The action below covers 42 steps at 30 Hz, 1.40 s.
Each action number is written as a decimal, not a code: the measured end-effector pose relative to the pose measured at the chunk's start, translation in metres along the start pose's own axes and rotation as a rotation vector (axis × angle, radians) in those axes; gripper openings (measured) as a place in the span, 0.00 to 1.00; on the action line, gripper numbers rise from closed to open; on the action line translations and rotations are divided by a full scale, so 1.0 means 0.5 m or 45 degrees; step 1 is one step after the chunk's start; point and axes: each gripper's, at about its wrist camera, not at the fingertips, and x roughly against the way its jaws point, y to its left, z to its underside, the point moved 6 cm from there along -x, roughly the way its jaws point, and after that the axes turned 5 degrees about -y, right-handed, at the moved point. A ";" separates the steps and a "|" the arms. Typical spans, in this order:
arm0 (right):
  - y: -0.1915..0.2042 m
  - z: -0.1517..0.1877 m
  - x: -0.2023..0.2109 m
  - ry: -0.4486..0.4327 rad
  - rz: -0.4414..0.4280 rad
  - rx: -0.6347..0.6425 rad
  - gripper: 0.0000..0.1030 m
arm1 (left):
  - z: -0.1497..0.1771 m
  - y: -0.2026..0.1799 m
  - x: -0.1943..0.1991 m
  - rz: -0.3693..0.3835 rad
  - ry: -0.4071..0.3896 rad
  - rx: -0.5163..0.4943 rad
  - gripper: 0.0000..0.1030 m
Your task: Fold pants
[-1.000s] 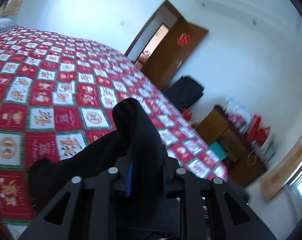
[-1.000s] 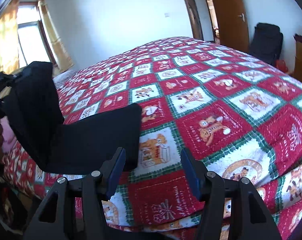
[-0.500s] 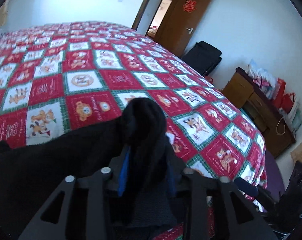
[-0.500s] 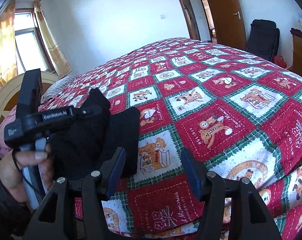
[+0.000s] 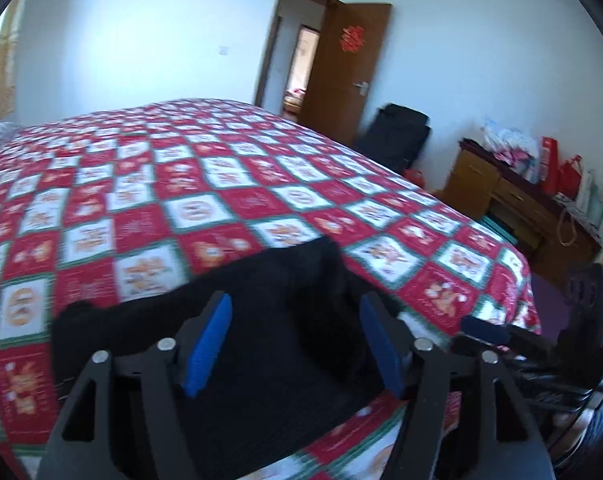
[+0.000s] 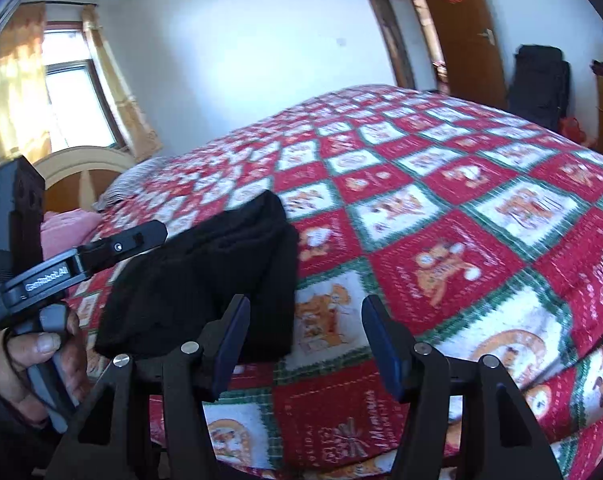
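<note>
Left wrist view showed the left gripper (image 5: 295,344), its jaws just parted, with the pants (image 5: 269,360) lying loose between its fingers. The right gripper (image 6: 301,344) stood empty, pants left of it. Soft, limp, light cloth; pinch a folded edge.

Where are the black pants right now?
The pants lie folded on the quilt near the bed's edge, left in the right wrist view, just ahead of the left gripper.

I am seeing my left gripper (image 5: 295,338) with its jaws just opening wide, pads pressing nothing, while my right gripper (image 6: 301,342) is hovering beside it, parted and empty.
</note>
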 end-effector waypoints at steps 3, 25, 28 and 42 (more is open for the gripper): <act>0.034 -0.003 -0.005 0.005 -0.065 0.009 0.68 | 0.014 0.062 0.015 -0.088 -0.026 0.054 0.72; 0.017 0.021 -0.144 0.312 0.060 -0.041 0.21 | 0.139 0.251 0.001 -0.246 0.033 0.367 0.97; -0.004 0.031 -0.150 0.350 0.033 -0.103 0.21 | 0.142 0.250 0.003 -0.250 0.033 0.341 0.97; -0.024 0.010 -0.119 0.261 0.008 -0.205 0.37 | 0.126 0.268 0.029 -0.156 -0.051 0.396 0.97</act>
